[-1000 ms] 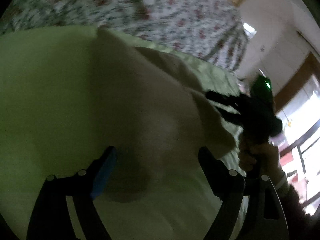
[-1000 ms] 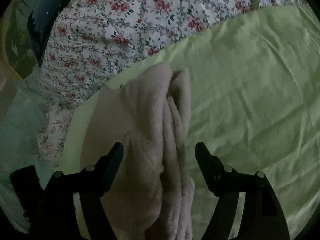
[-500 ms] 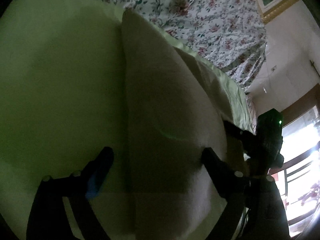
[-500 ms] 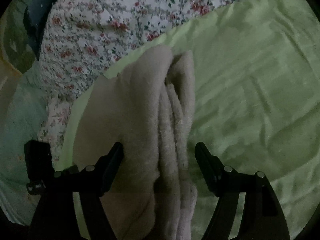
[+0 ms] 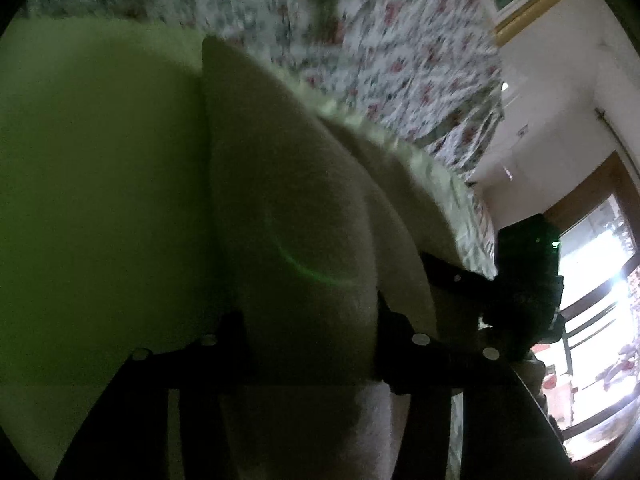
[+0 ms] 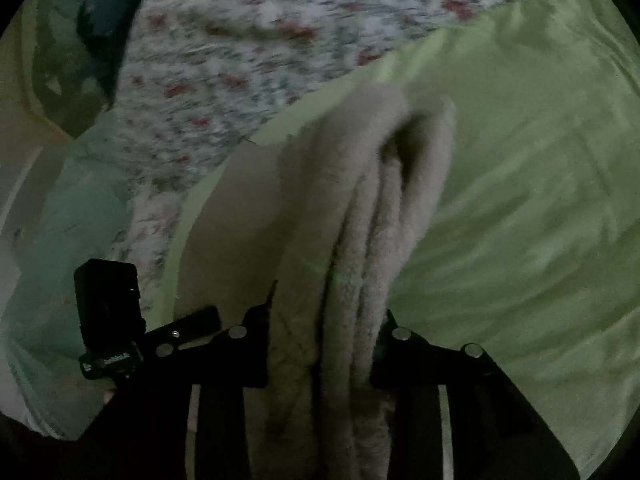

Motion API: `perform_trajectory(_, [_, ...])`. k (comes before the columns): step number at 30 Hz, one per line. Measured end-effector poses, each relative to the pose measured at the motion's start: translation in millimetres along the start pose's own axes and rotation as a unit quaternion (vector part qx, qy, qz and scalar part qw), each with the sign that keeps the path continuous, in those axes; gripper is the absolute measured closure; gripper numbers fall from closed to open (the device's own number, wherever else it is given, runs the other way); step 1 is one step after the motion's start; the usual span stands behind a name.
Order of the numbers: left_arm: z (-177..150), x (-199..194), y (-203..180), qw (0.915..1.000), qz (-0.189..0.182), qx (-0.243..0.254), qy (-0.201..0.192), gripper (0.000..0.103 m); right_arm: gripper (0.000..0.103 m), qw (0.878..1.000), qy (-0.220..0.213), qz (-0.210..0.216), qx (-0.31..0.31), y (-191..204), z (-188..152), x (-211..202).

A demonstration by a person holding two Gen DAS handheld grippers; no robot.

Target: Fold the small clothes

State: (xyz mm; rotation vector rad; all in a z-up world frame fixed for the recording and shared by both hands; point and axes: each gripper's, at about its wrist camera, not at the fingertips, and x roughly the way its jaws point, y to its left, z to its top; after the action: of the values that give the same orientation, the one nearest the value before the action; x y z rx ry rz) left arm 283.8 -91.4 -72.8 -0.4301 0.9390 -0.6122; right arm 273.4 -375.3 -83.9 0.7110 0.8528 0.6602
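A beige fleecy garment (image 5: 288, 208) lies folded in layers on the light green sheet (image 5: 100, 160). My left gripper (image 5: 310, 344) is shut on its near end, the cloth bulging between the fingers. My right gripper (image 6: 324, 336) is shut on the bunched layered edge of the same garment (image 6: 360, 200). The right gripper also shows in the left wrist view (image 5: 520, 292), at the garment's right side. The left gripper shows in the right wrist view (image 6: 120, 320), at the left.
The green sheet (image 6: 520, 200) lies over a floral bedspread (image 6: 248, 60) at the back. A pale teal cloth (image 6: 72, 216) lies at the left. A wall and a bright window (image 5: 592, 280) stand to the right.
Both grippers have closed from open onto the beige garment. The views have shifted and are blurred with motion.
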Motion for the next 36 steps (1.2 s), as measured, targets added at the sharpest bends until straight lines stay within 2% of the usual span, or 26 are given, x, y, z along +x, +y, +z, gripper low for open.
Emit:
perform_trajectory(4, [-18, -69, 16, 0.9994, 0.024, 0.004, -0.025, 0.053, 0.069, 0.999, 0.013, 0.041, -0.028, 47, -30, 24])
perform_trajectory(7, [-41, -119, 35, 0.9978, 0.056, 0.007, -0.034, 0.053, 0.07, 0.996, 0.027, 0.074, -0.048, 82, -52, 50])
perform_trajectory(11, [-63, -158, 55, 0.9958, 0.081, 0.0, -0.042, 0.053, 0.07, 0.992, 0.051, 0.093, -0.072, 118, -76, 82])
perform_trajectory(14, [-79, -166, 82, 0.9946, 0.092, -0.026, -0.039, 0.051, 0.07, 0.991, 0.064, 0.087, -0.082, 131, -89, 99])
perform_trajectory(17, [-98, -164, 106, 0.992, 0.118, -0.036, -0.027, 0.043, 0.069, 0.993, 0.073, 0.054, -0.077, 127, -98, 111])
perform_trajectory(18, [-102, -164, 110, 0.9925, 0.112, -0.04, -0.028, 0.04, 0.067, 0.993, 0.075, 0.05, -0.074, 122, -99, 110])
perform_trajectory(20, [-106, -168, 114, 0.9932, 0.1, -0.049, -0.032, 0.035, 0.063, 0.994, 0.077, 0.047, -0.065, 117, -101, 108])
perform_trajectory(25, [-104, -177, 107, 0.9912, 0.117, -0.049, -0.04, 0.021, 0.053, 0.996, 0.073, 0.022, -0.055, 116, -97, 92])
perform_trajectory(27, [-103, -185, 109, 0.9905, 0.118, -0.052, -0.049, 0.021, 0.053, 0.997, 0.056, 0.005, -0.057, 116, -94, 77])
perform_trajectory(31, [-96, -197, 119, 0.9879, 0.12, -0.072, -0.067, 0.021, 0.053, 0.998, 0.019, -0.003, -0.06, 120, -77, 61])
perform_trajectory(36, [-87, -197, 126, 0.9844, 0.134, -0.088, -0.071, 0.021, 0.053, 0.998, 0.016, -0.008, -0.054, 128, -50, 84])
